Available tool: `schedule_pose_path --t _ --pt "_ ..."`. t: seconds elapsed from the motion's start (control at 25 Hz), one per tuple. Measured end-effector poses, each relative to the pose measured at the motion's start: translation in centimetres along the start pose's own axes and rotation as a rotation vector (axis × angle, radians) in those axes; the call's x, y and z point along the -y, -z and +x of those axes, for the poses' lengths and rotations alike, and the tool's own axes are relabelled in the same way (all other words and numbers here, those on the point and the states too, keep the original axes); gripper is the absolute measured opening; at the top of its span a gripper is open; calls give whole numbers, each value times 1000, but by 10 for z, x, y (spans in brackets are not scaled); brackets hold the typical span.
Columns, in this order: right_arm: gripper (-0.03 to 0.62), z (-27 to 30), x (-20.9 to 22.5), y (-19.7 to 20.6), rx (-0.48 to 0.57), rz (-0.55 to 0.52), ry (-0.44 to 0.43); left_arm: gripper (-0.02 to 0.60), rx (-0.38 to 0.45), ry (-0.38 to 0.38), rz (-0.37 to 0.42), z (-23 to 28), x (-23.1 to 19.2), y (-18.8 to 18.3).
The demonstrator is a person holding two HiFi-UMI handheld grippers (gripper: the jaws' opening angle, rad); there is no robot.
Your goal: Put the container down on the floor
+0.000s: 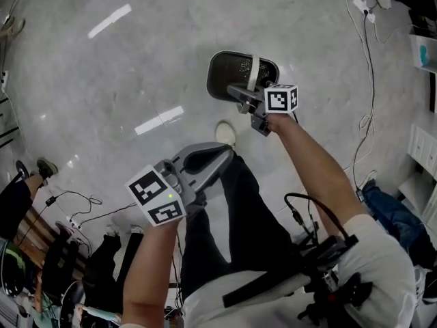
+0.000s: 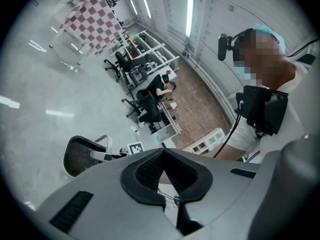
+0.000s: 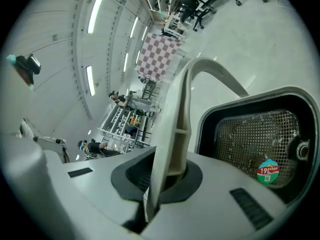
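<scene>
The right gripper [image 1: 251, 96] is sitting on the container's [image 1: 229, 74] handle [image 1: 254, 70]. A shoe [image 1: 225, 134] is lying between the container and the left gripper [image 1: 222, 154]. Cables [image 1: 367, 53] are trailing right of the container.

Bright ceiling strips [image 3: 95, 11] glare off the glossy floor [image 1: 82, 80]; gripper views bulge, edges perhaps soft.

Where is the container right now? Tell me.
In the head view, right of centre: the container is held by its pale handle in the right gripper, over the grey floor, just beyond the person's shoe.
</scene>
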State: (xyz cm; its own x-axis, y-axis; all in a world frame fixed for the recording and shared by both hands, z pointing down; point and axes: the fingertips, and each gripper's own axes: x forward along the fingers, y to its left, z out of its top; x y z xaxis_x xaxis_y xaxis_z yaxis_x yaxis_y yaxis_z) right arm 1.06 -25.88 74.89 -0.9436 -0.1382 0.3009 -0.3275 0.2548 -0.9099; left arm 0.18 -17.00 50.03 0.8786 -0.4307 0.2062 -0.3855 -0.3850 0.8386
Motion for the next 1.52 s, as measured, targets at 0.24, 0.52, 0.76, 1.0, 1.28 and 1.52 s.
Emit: schedule_pose_path --t 0.24,0.52,0.76,1.0,1.28,1.52 --pt "14 24 61 4 -3 31 -13 9 -1 8 -38 16 -40 15" --pt "14 38 63 3 -20 9 -117 9 -10 21 -62 23 -63 23" --pt "14 38 64 4 -2 12 -139 9 -16 33 -65 26 -68 29" --pt "17 35 64 4 16 21 -151 9 -27 39 -67 27 -67 31" --pt "24 35 66 9 -3 31 -179 9 -28 43 -81 26 -66 36" --pt "158 27 69 11 -13 67 -173 9 -35 46 -84 29 -65 37"
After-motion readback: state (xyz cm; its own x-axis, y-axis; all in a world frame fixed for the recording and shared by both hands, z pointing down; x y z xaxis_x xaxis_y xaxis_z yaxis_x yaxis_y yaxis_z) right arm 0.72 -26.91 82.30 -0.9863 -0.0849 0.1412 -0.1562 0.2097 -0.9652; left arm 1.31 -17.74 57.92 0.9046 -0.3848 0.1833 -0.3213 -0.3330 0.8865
